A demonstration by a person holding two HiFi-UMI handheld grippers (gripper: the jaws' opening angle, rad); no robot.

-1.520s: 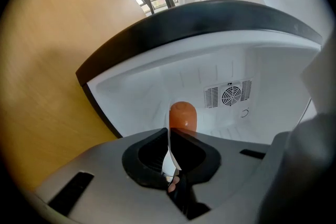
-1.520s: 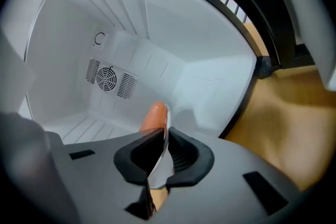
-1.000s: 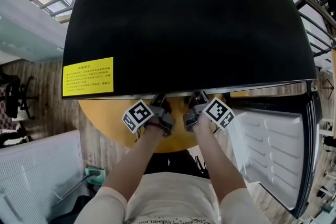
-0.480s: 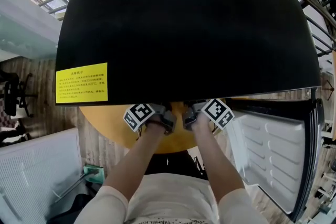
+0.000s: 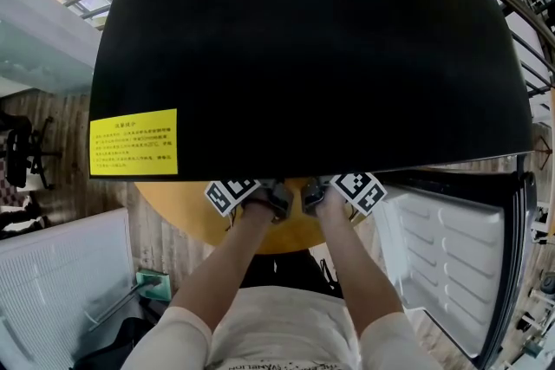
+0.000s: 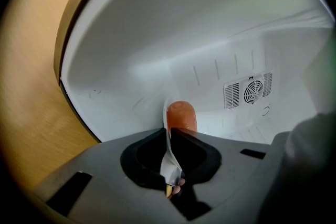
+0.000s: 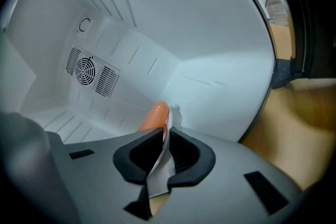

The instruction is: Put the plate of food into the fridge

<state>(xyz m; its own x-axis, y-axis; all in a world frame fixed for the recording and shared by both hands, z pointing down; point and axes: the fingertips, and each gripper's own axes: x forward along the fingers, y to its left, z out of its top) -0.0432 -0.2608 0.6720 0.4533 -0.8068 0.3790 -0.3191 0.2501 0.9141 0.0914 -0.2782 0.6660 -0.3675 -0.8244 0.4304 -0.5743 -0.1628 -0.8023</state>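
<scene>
The left gripper point(image 6: 168, 132) and right gripper point(image 7: 166, 132), each pinching the plate point(image 6: 171, 165) by its rim, have slid farther under the fridge point(image 5: 303, 48) top, so the plate, with its sausage point(image 6: 181, 115) just beyond the jaws, now sits inside.

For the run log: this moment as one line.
left gripper shut on plate | right gripper shut on plate | sausage on plate | plate inside fridge | door open

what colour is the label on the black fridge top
Yellow with dark print; the label shows best in the head view.
</scene>
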